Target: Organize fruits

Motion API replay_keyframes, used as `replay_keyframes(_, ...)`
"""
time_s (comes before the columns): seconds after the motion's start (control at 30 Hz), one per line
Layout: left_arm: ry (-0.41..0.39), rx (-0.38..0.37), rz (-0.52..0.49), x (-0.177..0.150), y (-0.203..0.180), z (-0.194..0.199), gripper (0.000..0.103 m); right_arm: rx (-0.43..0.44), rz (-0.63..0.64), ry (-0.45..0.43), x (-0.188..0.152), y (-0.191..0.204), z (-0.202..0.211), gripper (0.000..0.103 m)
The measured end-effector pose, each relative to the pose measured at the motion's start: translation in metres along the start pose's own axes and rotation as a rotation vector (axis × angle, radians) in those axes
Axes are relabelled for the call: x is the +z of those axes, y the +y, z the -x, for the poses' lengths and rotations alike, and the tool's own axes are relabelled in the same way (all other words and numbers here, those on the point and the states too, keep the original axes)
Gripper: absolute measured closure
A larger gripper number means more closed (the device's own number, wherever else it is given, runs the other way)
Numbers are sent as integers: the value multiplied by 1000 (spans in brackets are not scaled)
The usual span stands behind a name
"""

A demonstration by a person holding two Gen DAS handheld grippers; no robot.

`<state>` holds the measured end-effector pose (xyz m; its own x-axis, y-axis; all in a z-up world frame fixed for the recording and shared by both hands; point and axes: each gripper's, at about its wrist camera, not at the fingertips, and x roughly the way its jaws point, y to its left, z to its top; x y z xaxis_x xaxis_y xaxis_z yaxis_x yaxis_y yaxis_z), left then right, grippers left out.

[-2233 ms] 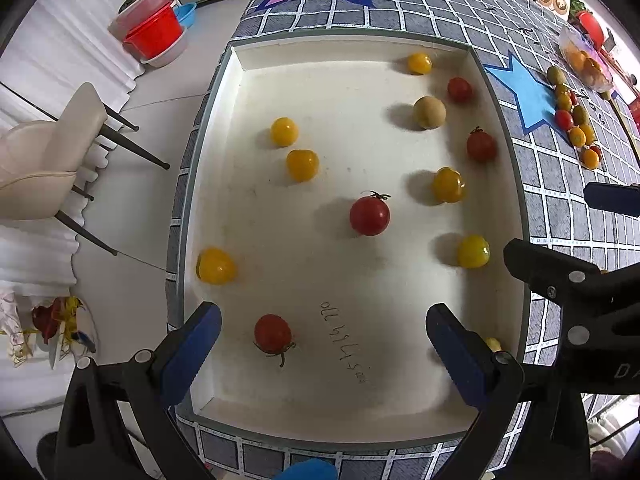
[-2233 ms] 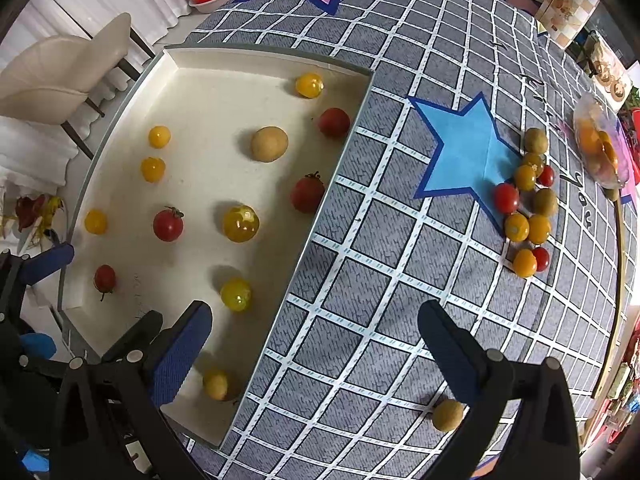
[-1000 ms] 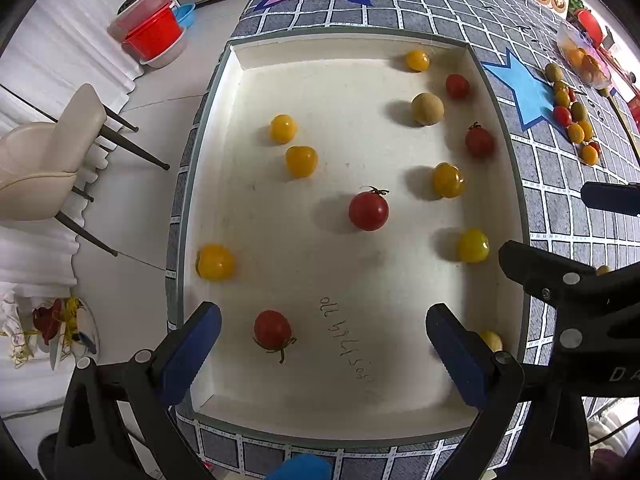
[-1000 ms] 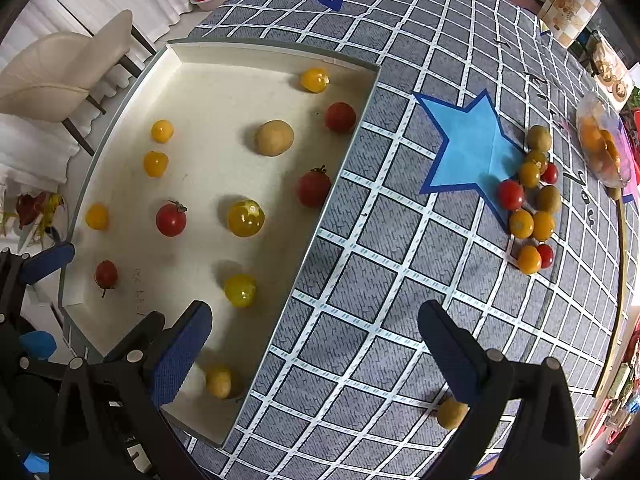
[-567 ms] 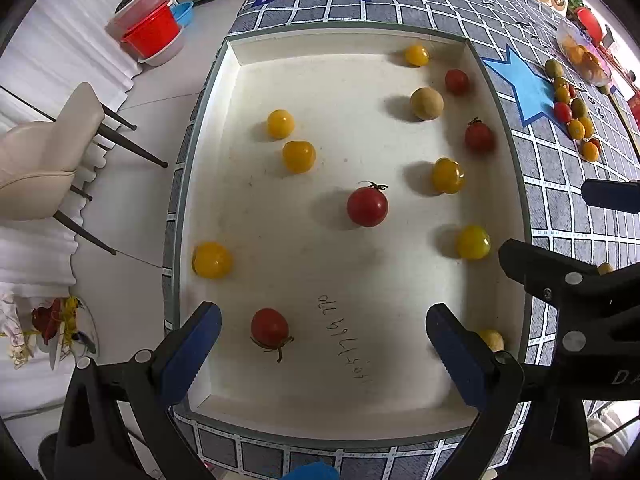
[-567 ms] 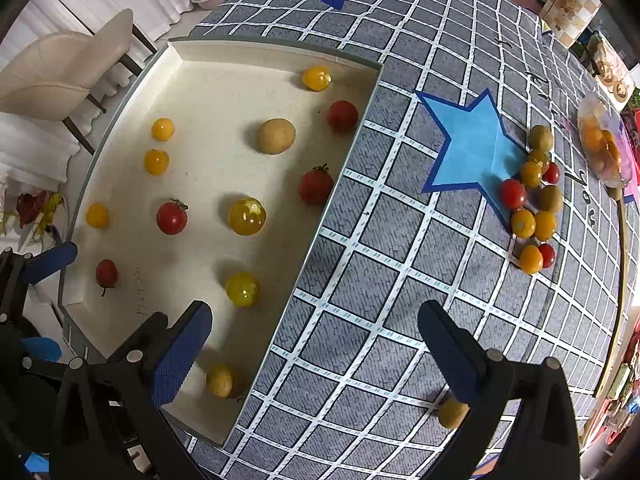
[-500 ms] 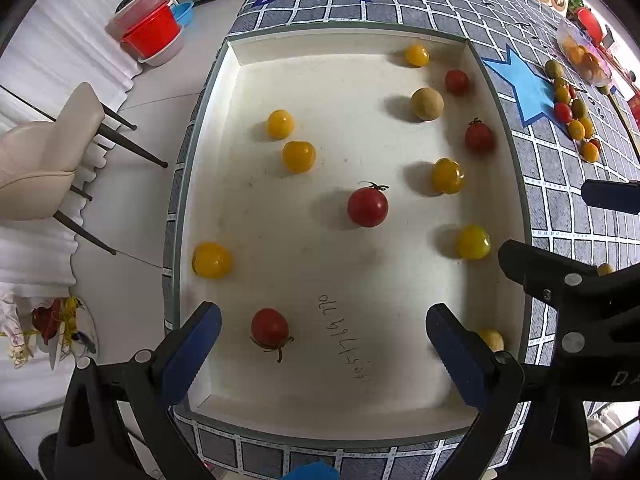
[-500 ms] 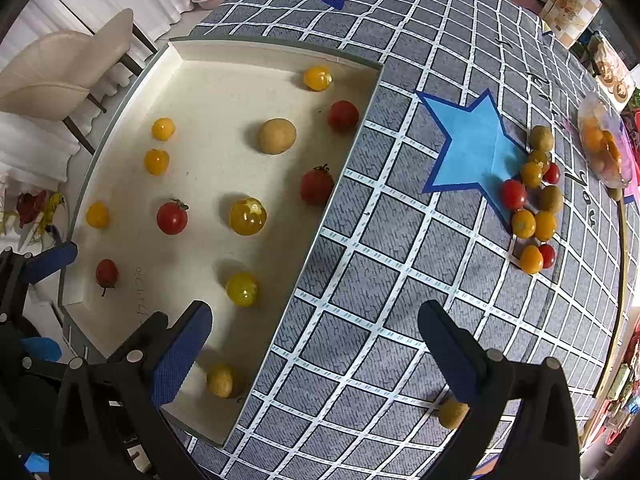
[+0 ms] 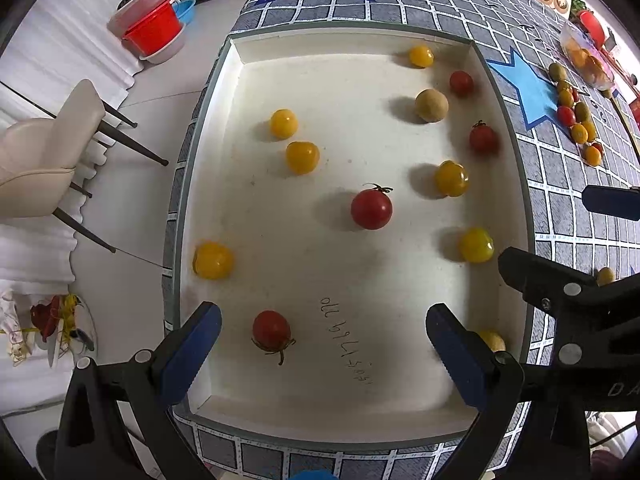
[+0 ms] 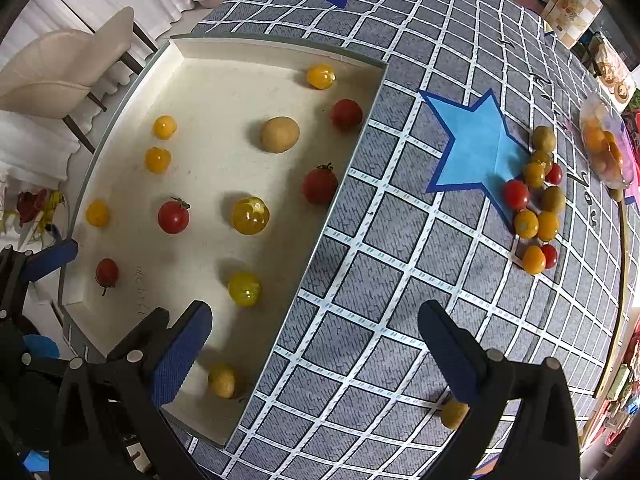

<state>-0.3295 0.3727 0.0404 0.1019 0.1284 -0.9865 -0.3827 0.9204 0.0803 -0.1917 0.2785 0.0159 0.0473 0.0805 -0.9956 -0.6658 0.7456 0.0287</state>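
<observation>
A white tray (image 9: 352, 40) lies on the grey checked table and holds several red and yellow cherry tomatoes and one tan round fruit (image 9: 431, 105). A red tomato (image 9: 371, 209) sits near its middle. My left gripper (image 9: 320, 344) is open and empty above the tray's near end, with a red tomato (image 9: 271, 330) just inside its left finger. My right gripper (image 10: 312, 340) is open and empty over the tray's right wall (image 10: 320, 236) and the table. A heap of small fruits (image 10: 536, 204) lies beside the blue star (image 10: 472, 144). A lone yellow fruit (image 10: 454, 412) lies by the right finger.
A pale chair (image 9: 36, 152) stands left of the table. Red and clear bowls (image 9: 154, 32) are stacked on the floor beyond. A clear bag of orange fruit (image 10: 604, 148) lies at the far right. The right gripper's body (image 9: 576, 320) shows beside the tray in the left wrist view.
Both views have shifted only slightly; the tray and fruits sit a little farther up in the frames. Both grippers stay open and empty.
</observation>
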Motion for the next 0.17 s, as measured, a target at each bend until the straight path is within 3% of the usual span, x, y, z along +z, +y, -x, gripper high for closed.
replay_keyframes(0.17, -27, 5, -7, 0, -1, 4, 0, 1, 2, 0, 2, 6, -1, 0)
